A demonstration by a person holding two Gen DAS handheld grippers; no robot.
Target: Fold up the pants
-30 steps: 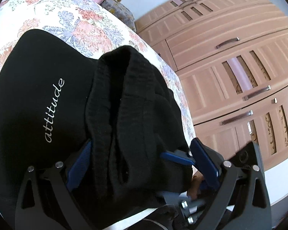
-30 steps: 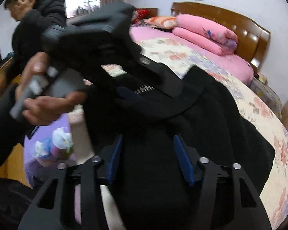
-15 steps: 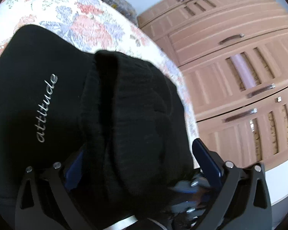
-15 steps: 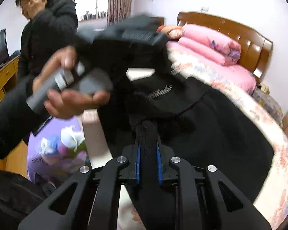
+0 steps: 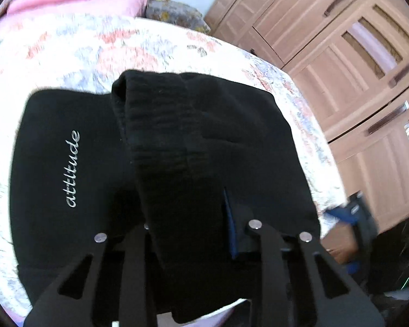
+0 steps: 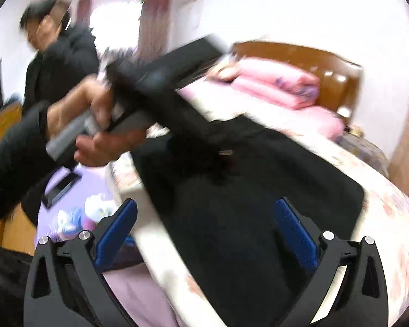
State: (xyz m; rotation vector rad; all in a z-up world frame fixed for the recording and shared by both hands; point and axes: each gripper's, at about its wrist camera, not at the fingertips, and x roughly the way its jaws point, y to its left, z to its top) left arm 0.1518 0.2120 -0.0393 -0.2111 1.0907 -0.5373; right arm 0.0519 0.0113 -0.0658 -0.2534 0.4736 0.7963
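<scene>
The right gripper (image 6: 204, 234) had let go and was opening empty, while the left gripper (image 5: 188, 218) was closing, apparently onto the ribbed cuff (image 5: 177, 141) of the pants (image 5: 68, 150) on the bed (image 5: 150, 46), toward twelve o'clock, handing the fold over

The pants (image 5: 193, 147) are plain black all over, with a ribbed black cuff and a small silvery-white script word on one side. The bedspread (image 5: 101, 51) underneath is white with a washed-out floral print in coral pink and blue-grey. Folded quilts (image 6: 275, 87) by the headboard are bubblegum pink, one with a few purple flowers. The headboard (image 6: 338, 68) is glossy orange-brown wood, and the wardrobe (image 5: 349, 62) is a lighter tan wood. Both grippers have black frames with bright blue pads (image 6: 294, 231). The sheet (image 6: 76, 196) at the bed's side is lilac with a cartoon print.
</scene>
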